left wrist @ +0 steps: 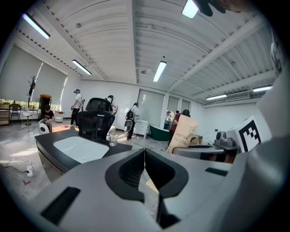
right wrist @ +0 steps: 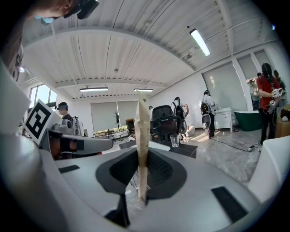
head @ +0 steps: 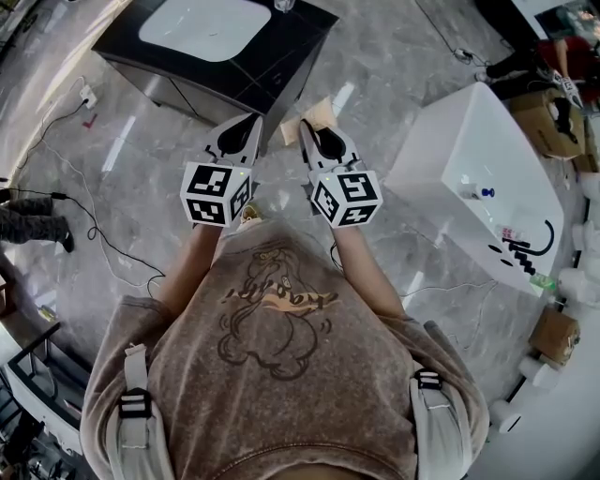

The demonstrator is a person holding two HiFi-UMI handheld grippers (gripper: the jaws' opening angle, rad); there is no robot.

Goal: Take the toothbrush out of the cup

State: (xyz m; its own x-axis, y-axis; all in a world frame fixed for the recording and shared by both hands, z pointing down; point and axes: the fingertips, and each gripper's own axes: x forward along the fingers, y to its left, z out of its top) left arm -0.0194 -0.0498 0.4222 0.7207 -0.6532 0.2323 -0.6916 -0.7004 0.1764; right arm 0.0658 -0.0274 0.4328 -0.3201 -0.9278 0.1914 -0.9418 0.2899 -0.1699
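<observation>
Grey marble floor [head: 141, 159] runs under a black counter [head: 281, 66] with a white basin [head: 202, 28] at the upper left. A clear glass cup [left wrist: 113, 140] stands at the counter's edge just beside the basin. Before the counter's near corner, the left gripper [left wrist: 144, 154] has its jaws pressed together with nothing between them. Just to its right, the right gripper [right wrist: 142, 154] is clamped narrowly on a flat brown paper packet [right wrist: 143, 127] printed "TOOTH BRUSH", held upright and well apart from the cup. A white tub [head: 427, 159] stands at the right.
</observation>
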